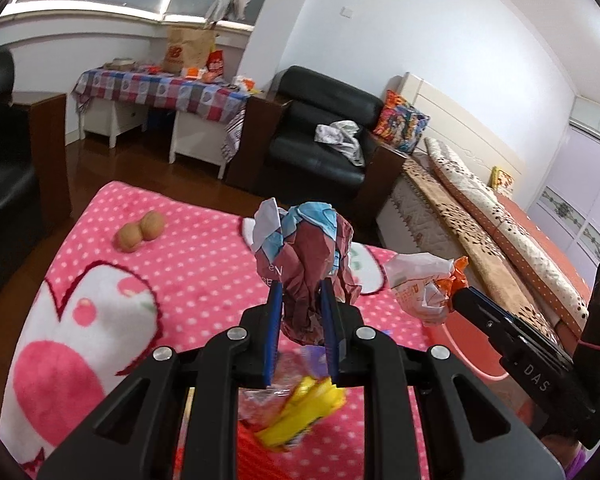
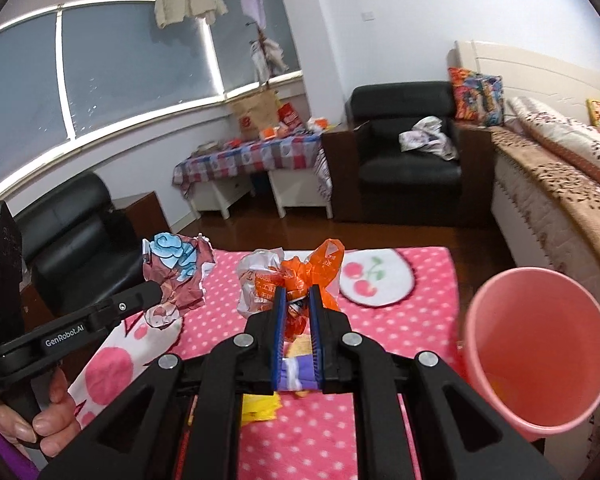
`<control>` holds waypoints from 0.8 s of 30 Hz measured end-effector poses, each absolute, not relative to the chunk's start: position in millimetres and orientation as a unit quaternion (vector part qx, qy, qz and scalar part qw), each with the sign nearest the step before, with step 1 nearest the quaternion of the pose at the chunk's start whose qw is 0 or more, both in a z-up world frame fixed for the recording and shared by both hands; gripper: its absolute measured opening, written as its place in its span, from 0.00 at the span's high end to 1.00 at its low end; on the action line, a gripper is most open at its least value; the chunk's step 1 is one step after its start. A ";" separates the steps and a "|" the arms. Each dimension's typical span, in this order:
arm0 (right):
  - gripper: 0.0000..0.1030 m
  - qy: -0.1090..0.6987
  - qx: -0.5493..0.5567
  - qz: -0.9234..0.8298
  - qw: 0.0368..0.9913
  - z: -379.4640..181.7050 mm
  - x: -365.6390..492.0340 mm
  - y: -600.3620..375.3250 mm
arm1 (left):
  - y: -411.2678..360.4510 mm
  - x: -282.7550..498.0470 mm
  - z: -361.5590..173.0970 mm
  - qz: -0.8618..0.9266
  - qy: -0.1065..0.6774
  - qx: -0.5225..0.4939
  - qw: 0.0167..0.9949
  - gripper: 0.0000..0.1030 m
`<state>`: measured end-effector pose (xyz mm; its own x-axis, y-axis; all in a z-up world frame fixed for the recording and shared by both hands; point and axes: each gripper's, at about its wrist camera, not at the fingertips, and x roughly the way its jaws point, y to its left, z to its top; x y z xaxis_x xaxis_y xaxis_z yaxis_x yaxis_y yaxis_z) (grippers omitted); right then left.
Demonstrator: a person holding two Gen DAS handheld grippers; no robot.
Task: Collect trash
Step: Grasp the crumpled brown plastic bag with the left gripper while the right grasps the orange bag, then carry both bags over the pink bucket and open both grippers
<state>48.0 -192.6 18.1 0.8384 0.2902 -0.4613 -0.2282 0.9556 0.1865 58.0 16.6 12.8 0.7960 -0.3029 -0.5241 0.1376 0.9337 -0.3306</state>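
Left gripper [image 1: 302, 284]: shut tight on a crumpled red and blue paper ball [image 1: 306, 252], up above the pink dotted blanket [image 1: 188, 280]. Right gripper [image 2: 298, 294]: pinching a scrunched orange and white wrapper [image 2: 288, 276], also up in the air. Both pieces picked up, so carry-to-bin time. Next: over to the pink bucket [image 2: 540, 356] on the right, then let go above its mouth. Maybe something yellowish already at the bottom, hard to tell. More trash below: a yellow wrapper [image 1: 304, 412] waiting on the blanket.
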 end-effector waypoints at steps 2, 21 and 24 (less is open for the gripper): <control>0.90 0.244 0.062 0.126 0.960 21.0 41.6 -199.7 | 6.0 57.0 17.7 -0.126 0.292 -0.132 0.939 0.82; 0.89 0.203 0.102 0.030 0.973 36.5 -2.8 -302.4 | -96.2 60.6 41.7 -0.215 0.264 -0.086 0.936 0.82; 0.89 0.202 0.109 0.019 0.973 35.7 -3.8 -316.7 | -112.9 61.2 42.7 -0.228 0.262 -0.080 0.934 0.82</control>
